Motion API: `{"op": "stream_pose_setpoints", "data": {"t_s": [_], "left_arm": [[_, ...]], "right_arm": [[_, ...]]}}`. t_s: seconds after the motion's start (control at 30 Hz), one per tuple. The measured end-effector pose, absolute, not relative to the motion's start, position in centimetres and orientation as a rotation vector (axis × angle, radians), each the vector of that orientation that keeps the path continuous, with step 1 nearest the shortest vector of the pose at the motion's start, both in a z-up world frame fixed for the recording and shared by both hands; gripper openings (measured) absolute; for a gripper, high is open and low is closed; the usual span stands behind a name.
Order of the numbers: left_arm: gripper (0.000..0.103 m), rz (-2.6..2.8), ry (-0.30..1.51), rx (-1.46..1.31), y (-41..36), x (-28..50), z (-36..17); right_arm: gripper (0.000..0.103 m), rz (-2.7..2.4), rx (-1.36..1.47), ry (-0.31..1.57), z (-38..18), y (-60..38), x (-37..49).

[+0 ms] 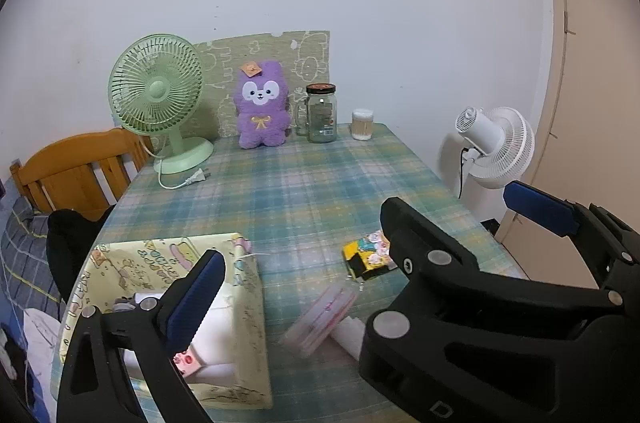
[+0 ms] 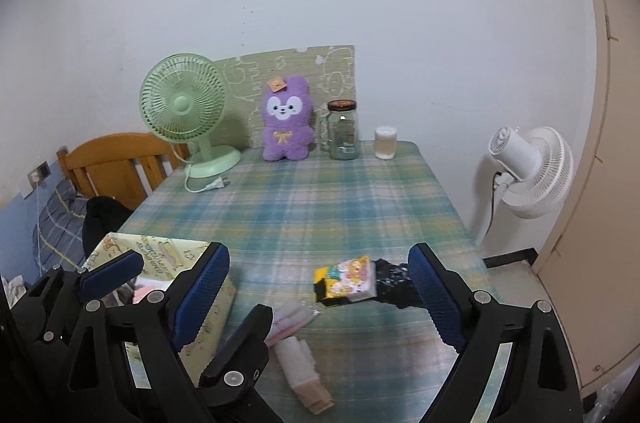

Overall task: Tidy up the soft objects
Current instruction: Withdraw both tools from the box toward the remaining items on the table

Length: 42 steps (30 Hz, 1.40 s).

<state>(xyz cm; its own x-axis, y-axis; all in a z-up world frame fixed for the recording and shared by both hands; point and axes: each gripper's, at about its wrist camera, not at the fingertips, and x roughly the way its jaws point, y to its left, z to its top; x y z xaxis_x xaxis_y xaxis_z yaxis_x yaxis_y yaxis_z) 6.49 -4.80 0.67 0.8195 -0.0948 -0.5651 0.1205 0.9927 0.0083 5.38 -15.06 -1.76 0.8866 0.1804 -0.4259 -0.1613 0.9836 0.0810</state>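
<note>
A pale yellow storage box (image 1: 248,307) with cartoon prints sits at the table's near left, with white and pink soft items inside; it also shows in the right wrist view (image 2: 160,251). On the cloth lie a pink striped packet (image 1: 320,315), a rolled white cloth (image 2: 300,363), a yellow cartoon tissue pack (image 2: 348,281) and a black lacy item (image 2: 394,283). My left gripper (image 1: 360,235) is open and empty above the box and packet. My right gripper (image 2: 320,283) is open and empty, with the tissue pack between its fingers' lines.
At the table's far edge stand a green desk fan (image 1: 160,103) with loose plug, a purple plush rabbit (image 1: 262,105), a glass jar (image 1: 321,113) and a cotton swab tub (image 1: 362,125). A white standing fan (image 1: 496,147) is right of the table, a wooden headboard (image 1: 76,167) left.
</note>
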Motion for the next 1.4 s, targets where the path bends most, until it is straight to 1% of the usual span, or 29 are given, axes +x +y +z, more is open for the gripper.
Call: {"op": "stream_pose_setpoints", "data": {"t_s": [0.3, 0.7, 1.4], "left_arm": [[0.101, -0.124, 0.6, 0.054, -7.1, 6.7, -0.3], [0.101, -0.129, 0.657, 0.059, -9.1, 7.0, -2.7], [0.1, -0.117, 0.803, 0.028, -10.5, 8.0, -8.9]], "right_arm": [[0.093, 0.152, 0.061, 0.46, -2.9, -17.3, 5.5], [0.093, 0.144, 0.089, 0.508, -5.8, -19.3, 6.3], [0.093, 0.114, 0.121, 0.643, -11.9, -21.0, 7.8]]}}
